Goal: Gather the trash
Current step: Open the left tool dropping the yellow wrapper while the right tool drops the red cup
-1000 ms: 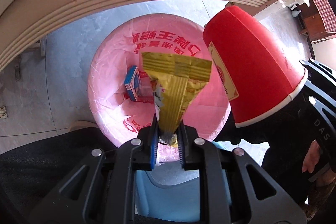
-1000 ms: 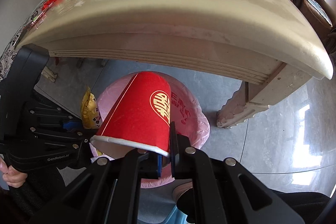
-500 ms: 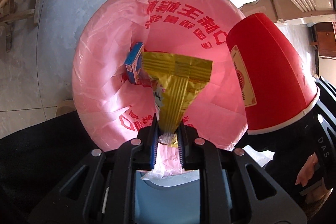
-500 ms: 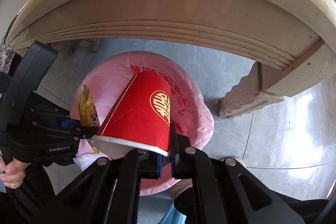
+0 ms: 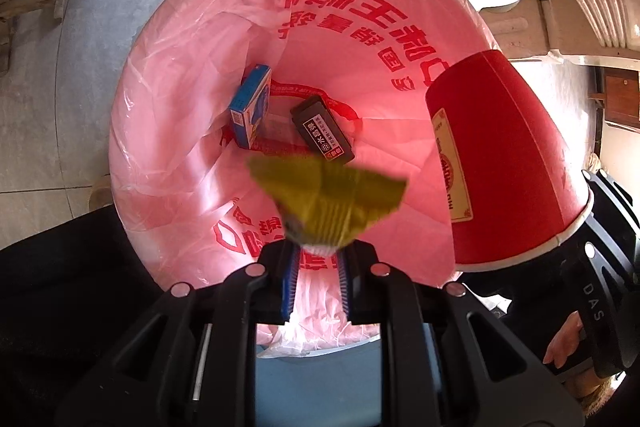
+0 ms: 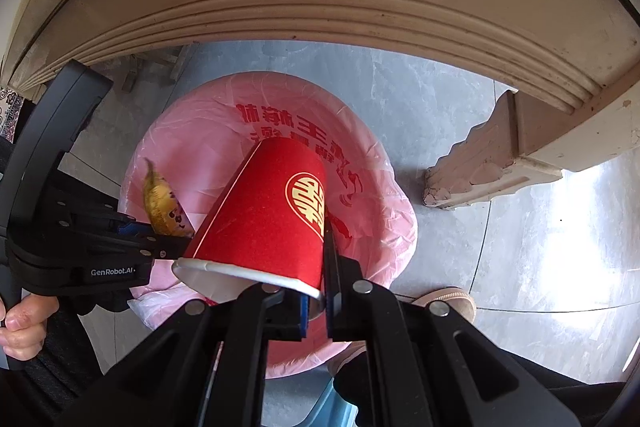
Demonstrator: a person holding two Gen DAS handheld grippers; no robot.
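Observation:
A bin lined with a pink bag (image 5: pixel 192 75) stands on the floor below both grippers; it also shows in the right wrist view (image 6: pixel 384 195). My left gripper (image 5: pixel 316 259) is open, and a blurred yellow wrapper (image 5: pixel 328 203) is just past its fingertips over the bin mouth. The wrapper also shows in the right wrist view (image 6: pixel 160 203). My right gripper (image 6: pixel 316 303) is shut on the rim of a red paper cup (image 6: pixel 272 219), held tilted over the bin; the cup also shows in the left wrist view (image 5: pixel 500 183). A blue box (image 5: pixel 250 117) and a black box (image 5: pixel 322 135) lie in the bin.
The beige table edge (image 6: pixel 320 7) overhangs the bin, with a carved table leg (image 6: pixel 492 163) to the right. Grey tiled floor (image 6: pixel 520 267) surrounds the bin. A foot (image 6: pixel 452 297) is beside the bin.
My left gripper has opened and the yellow wrapper has slipped out, dropping toward the bin. Both grippers moved lower over the bin. A black box now shows inside.

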